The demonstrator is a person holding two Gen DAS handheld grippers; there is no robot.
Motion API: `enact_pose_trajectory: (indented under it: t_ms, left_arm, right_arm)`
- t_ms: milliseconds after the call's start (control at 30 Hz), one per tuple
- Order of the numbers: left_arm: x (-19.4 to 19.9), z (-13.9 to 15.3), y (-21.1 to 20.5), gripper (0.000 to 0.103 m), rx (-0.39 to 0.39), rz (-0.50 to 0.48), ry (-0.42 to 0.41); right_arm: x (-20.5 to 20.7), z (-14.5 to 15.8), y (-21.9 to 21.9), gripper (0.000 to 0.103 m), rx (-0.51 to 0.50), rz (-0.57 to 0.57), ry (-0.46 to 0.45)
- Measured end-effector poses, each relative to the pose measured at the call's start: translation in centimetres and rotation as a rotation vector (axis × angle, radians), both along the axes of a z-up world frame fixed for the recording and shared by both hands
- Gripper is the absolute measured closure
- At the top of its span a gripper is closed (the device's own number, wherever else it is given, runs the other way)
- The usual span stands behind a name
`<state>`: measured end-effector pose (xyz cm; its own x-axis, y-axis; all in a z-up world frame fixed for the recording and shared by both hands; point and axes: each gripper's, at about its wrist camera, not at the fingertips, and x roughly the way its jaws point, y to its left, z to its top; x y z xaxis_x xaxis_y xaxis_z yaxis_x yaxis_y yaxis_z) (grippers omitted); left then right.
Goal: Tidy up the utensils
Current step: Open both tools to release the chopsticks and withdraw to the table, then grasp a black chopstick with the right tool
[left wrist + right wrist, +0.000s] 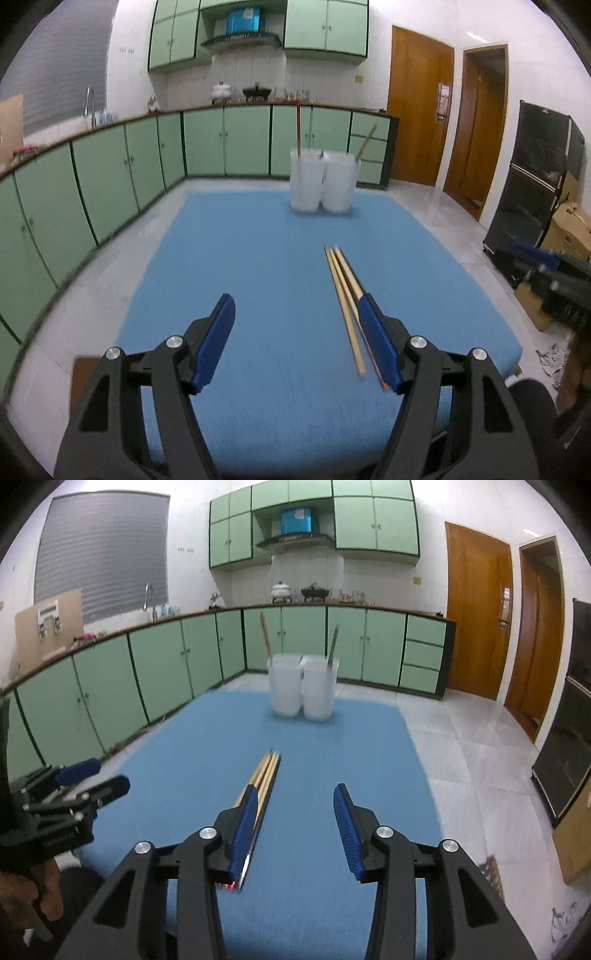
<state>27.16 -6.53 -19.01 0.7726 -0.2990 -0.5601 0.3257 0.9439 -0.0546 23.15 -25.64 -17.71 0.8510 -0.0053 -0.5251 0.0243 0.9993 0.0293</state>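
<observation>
A small bundle of pale wooden chopsticks (pixel 345 295) is lying on the blue cloth-covered table (pixel 240 258); the left gripper (pixel 299 339) is hovering with jaws spread and empty, the sticks running just beside its right blue pad; the right gripper (pixel 295 827) is likewise gaping and holding nothing, the bundle (pixel 264 779) passing by its left pad, possibly touching it; two translucent white plastic cups (pixel 301 686) are standing at the table's far edge, each holding a wooden-handled utensil.
</observation>
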Motion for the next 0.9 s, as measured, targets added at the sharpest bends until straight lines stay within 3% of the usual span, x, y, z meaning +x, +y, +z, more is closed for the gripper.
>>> enact_pose_trajectory:
  t_ms: [300, 600, 667, 800, 900]
  left_arm:
    - [-1.1, -5.0, -0.6, 0.036, 0.036, -0.008, 0.046]
    - [-0.7, -7.6, -1.4, 0.036, 0.045, -0.031, 0.100]
    - [-0.6, -7.9, -1.3, 0.036, 0.047, -0.026, 0.105]
    - [-0.3, -8.0, -1.5, 0.036, 0.044, -0.025, 0.111]
    - [0.0, -8.2, -1.9, 0.036, 0.046, -0.034, 0.119]
  right_arm:
    - [0.1, -9.1, 4.0, 0.061, -0.055, 0.081, 0.147]
    - [1.8, -11.0, 4.1, 0.062, -0.037, 0.085, 0.168]
    - [2.0, -11.1, 4.1, 0.068, -0.035, 0.085, 0.164]
    - [2.4, -11.3, 3.8, 0.094, -0.033, 0.088, 0.159]
    - [2.4, -11.2, 3.6, 0.097, -0.017, 0.087, 0.159]
